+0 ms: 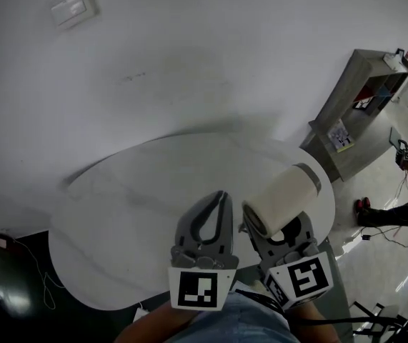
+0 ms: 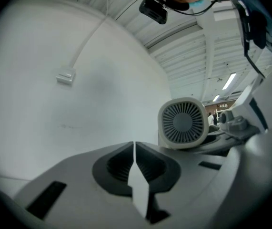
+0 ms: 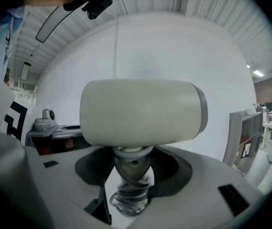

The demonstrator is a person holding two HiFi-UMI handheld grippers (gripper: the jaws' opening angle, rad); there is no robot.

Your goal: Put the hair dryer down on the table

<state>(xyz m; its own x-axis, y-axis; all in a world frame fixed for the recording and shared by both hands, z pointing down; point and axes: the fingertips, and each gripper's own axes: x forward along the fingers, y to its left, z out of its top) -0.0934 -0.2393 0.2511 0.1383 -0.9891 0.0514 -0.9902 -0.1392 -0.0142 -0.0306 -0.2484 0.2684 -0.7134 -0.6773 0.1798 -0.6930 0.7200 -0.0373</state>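
The hair dryer (image 3: 140, 111) stands clamped in the right gripper (image 3: 132, 168) (handle between jaws).

We hold both grippers side by side, close in front of the body, both pointing away from us. Left gripper (image 2: 135, 151): roughly level, jaws pressed together along their length, nothing between them. Right gripper (image 3: 132, 173): just beside the left, tipped slightly downward, jaws clamped on the handle of the hair dryer (image 3: 140, 111), whose barrel sits crosswise above the jaws
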